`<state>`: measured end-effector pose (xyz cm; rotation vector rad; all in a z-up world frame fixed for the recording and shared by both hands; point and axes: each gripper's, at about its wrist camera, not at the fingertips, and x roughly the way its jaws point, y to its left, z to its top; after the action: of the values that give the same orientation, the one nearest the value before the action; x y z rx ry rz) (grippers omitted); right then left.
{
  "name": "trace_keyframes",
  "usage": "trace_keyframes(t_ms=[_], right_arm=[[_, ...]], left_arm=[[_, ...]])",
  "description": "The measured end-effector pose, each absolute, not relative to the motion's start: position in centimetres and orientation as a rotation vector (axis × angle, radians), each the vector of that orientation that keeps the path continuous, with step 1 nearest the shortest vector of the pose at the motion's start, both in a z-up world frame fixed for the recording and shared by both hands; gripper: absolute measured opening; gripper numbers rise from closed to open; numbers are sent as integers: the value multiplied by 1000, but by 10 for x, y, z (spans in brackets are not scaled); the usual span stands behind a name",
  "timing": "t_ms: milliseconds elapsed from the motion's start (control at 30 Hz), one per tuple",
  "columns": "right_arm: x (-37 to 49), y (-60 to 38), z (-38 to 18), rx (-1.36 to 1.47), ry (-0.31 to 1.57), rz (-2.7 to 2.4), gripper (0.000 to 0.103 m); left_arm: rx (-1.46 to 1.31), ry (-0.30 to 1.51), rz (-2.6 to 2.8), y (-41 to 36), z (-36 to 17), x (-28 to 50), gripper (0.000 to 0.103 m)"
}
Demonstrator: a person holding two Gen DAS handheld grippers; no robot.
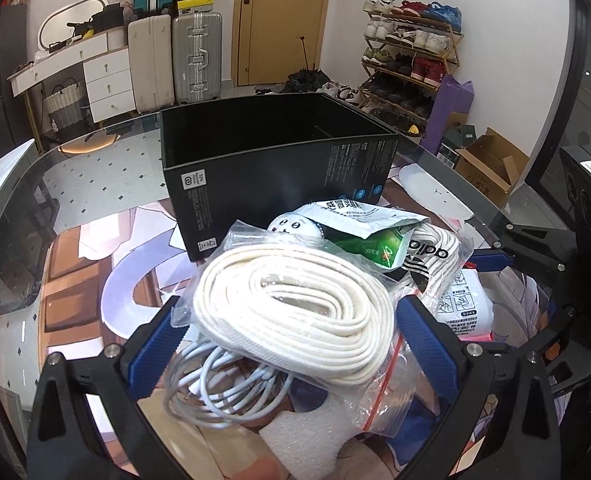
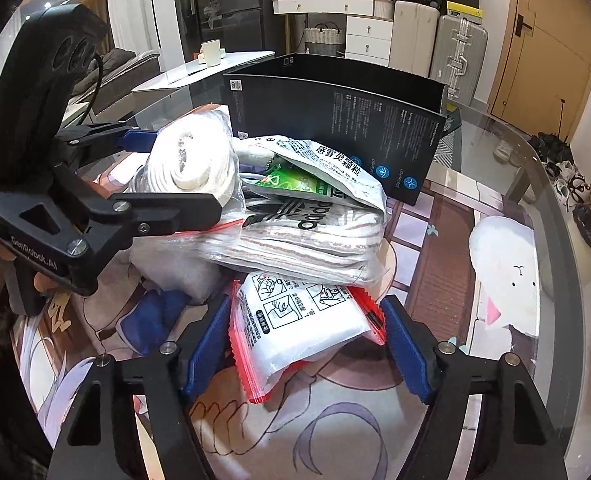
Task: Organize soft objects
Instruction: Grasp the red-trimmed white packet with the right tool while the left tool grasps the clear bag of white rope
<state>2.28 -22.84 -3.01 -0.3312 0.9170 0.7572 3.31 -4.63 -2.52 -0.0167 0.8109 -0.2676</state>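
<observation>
Glass desk [image 1: 19,208], bedroom clutter behind: left tongs [image 1: 295,320] apart around bagged white strap [image 1: 295,304], right tongs [image 2: 307,340] apart around white packet [image 2: 295,320], both near the empty black box [image 1: 279,152], likely their destination.

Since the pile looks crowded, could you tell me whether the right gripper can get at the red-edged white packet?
Probably yes: the right gripper is open, straddling the red-edged white packet, with nothing between them.

White walls; yellow-tan door [image 1: 283,20] at the back. Shoe rack [image 1: 409,56] right of the door, upright suitcases [image 1: 175,60] left of it, beside a white drawer unit [image 1: 107,80]. Floor tiled white with dark diamonds [image 1: 107,172]. Glass tabletop [image 1: 23,216].
</observation>
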Motion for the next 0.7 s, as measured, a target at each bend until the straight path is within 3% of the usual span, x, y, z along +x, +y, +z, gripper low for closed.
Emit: trace_keyframes(t_ms=[700], right_arm=[[20,-229,-29,-331,914,763,70]], left_arm=[[-152,893,-300,-34,-37,39,103]])
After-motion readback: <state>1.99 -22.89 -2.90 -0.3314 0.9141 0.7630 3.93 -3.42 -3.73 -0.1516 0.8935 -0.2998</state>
